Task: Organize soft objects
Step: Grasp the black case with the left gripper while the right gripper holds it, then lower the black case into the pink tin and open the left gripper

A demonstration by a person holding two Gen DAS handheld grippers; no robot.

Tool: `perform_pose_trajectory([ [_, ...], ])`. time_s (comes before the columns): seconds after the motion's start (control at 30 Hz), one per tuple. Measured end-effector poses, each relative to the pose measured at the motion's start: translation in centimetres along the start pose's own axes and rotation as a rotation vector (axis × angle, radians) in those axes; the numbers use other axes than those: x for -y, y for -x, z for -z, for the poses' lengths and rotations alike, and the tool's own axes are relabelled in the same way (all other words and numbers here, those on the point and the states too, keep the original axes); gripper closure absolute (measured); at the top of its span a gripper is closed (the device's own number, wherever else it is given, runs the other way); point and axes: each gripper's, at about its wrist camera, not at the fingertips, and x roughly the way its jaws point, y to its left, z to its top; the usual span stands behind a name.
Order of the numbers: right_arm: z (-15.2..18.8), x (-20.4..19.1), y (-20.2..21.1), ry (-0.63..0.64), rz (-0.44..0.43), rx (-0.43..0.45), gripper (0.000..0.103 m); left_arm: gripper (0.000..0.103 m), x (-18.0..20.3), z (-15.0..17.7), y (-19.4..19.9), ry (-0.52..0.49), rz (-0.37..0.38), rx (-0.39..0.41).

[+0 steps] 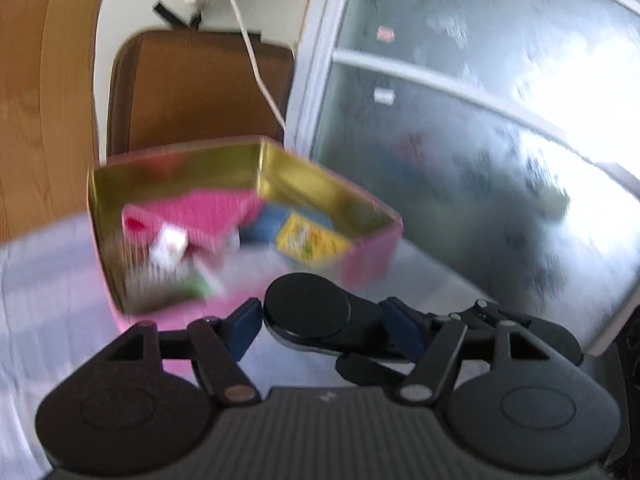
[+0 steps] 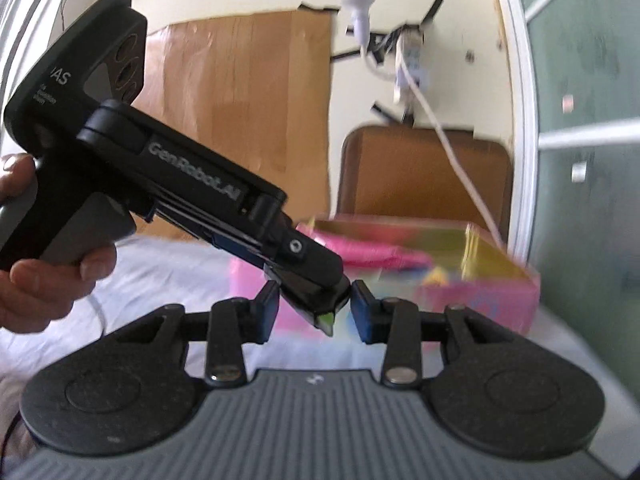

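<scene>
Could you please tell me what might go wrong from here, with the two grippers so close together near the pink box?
1. The left gripper has its tip between the open fingers of the right gripper; closing now could pinch the tool instead of a soft item.
2. The white cable hangs down next to the pink box, so a reach there might snag it.
</scene>
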Motion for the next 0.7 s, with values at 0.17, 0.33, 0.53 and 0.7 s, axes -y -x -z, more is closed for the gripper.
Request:
perform_pose_trajectory([
  [0.17, -2.9, 2.5, -4.7, -0.002, -0.003, -0.029, 0.061, 0.035, -0.9, -5.3, -1.3, 0.008, -0.025, 0.056],
  [0.33, -4.5, 4.5, -10.6, -0.004, -0.046, -0.179, 0.061, 0.036, -4.0, -9.1, -4.9, 0.096, -0.045, 0.017],
  [0.53, -4.2, 4.2, -18.1, 0.022, 0.012, -0.341, 0.061, 0.03, -9.4, -11.7, -11.1, 0.226, -0.087, -0.094],
  [0.7, -4.5, 4.1, -19.7, 0.004, 0.08, -0.348, 0.06, 0.02, -11.4, -12.7, -13.9, 0.281, -0.211, -0.095],
])
